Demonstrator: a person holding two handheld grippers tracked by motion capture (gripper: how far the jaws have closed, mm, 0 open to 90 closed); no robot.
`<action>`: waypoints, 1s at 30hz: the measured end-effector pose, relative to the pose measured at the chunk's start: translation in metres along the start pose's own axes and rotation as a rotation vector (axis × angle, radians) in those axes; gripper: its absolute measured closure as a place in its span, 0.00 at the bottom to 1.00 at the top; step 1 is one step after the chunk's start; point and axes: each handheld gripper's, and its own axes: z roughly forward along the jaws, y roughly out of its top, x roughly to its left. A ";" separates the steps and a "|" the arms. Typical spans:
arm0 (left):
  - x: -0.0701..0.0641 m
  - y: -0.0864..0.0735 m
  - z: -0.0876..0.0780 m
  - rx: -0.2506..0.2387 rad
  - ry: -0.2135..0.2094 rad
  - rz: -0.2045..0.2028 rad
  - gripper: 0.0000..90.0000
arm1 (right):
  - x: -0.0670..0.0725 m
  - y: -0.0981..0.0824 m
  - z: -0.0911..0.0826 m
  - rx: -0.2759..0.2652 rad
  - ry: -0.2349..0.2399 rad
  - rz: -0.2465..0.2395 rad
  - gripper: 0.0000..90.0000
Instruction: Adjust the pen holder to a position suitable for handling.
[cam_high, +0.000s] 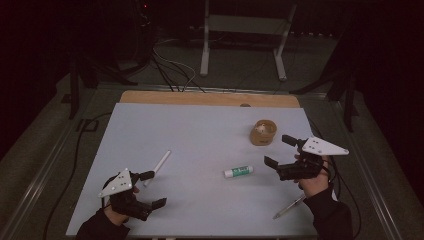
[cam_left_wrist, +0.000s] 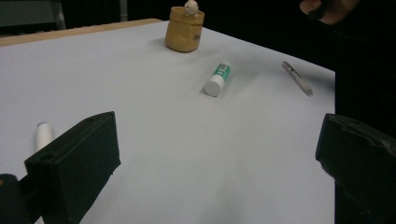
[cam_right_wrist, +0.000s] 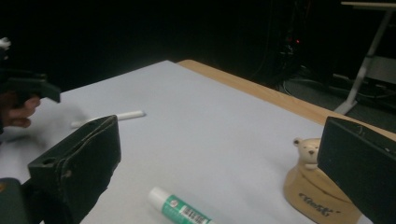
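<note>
I'm watching high view looking forward and down over whole table (cam_high: 150, 125), from well above near edge. I'm taking glue stick (cam_high: 238, 172) as landmark. Left gripper view is sitting low, close over table surface, facing across toward glue stick (cam_left_wrist: 217, 78) from its left. Right gripper view is sitting low too, nearer to glue stick (cam_right_wrist: 180, 209), facing back across it from its right. All three are sharing glue stick and wooden cup (cam_high: 263, 132) beyond it.

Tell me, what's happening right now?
Left tool and right tool open, empty. Glue stick lies untouched beside right tool. Nothing between them.
</note>
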 end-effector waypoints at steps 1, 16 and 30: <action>0.000 0.000 0.000 0.003 0.001 0.000 0.00 | -0.003 0.001 0.001 0.004 -0.007 0.004 0.00; 0.000 0.000 0.000 -0.002 0.002 -0.002 0.00 | -0.049 0.003 0.018 0.043 -0.137 0.077 0.00; 0.000 0.000 0.000 0.004 0.005 0.002 0.00 | -0.090 0.003 0.024 0.089 -0.191 0.112 0.00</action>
